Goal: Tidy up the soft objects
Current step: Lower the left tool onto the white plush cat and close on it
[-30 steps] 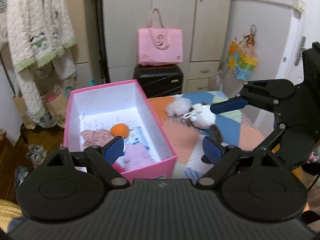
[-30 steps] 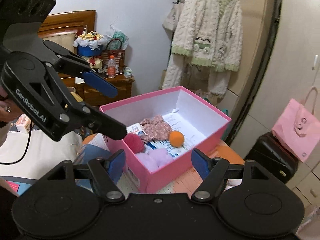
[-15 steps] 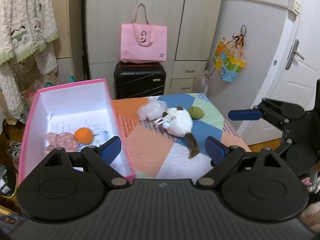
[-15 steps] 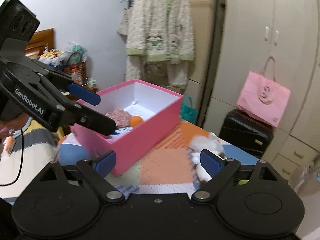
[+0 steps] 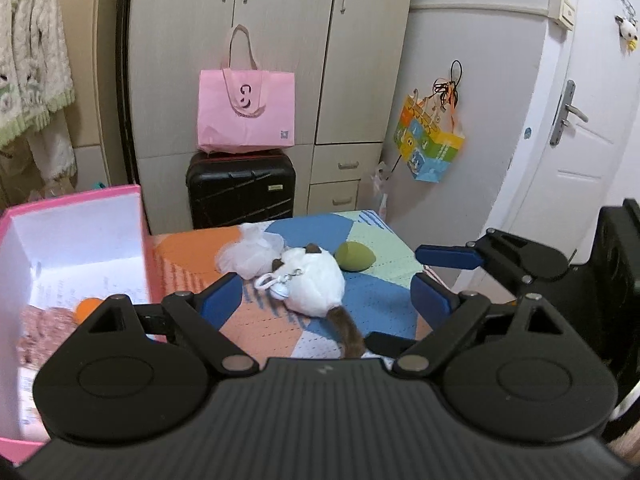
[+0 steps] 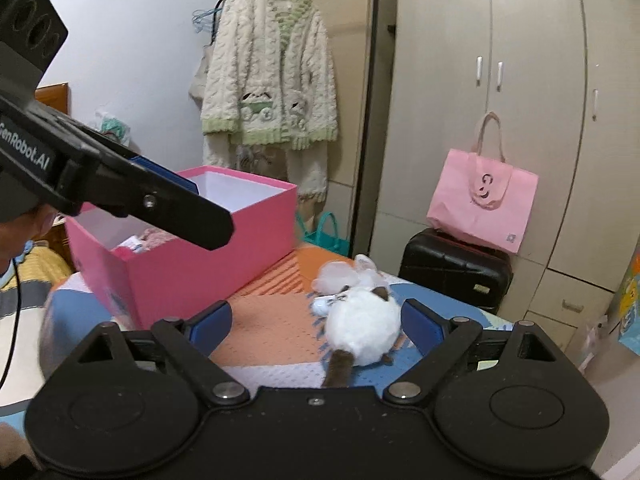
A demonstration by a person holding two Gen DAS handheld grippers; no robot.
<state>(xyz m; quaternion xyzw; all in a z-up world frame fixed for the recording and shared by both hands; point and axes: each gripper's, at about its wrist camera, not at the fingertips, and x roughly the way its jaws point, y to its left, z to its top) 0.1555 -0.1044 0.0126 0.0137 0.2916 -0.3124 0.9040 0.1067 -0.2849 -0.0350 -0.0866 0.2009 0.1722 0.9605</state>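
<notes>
"GenRobot.AI" printed on left gripper (image 6: 120, 200), jaws spread, empty, above pink box (image 6: 208, 256). Plush cat (image 6: 362, 330) lies on patchwork mat (image 6: 272, 320), right of box. Right gripper (image 6: 316, 324) spread wide, straddling cat, apart. Pink tote (image 6: 482, 210) on suitcase (image 6: 454, 270).

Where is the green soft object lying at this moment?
In the left wrist view the green soft object lies on the patchwork table, right of the white plush cat, far from the pink box.
</notes>
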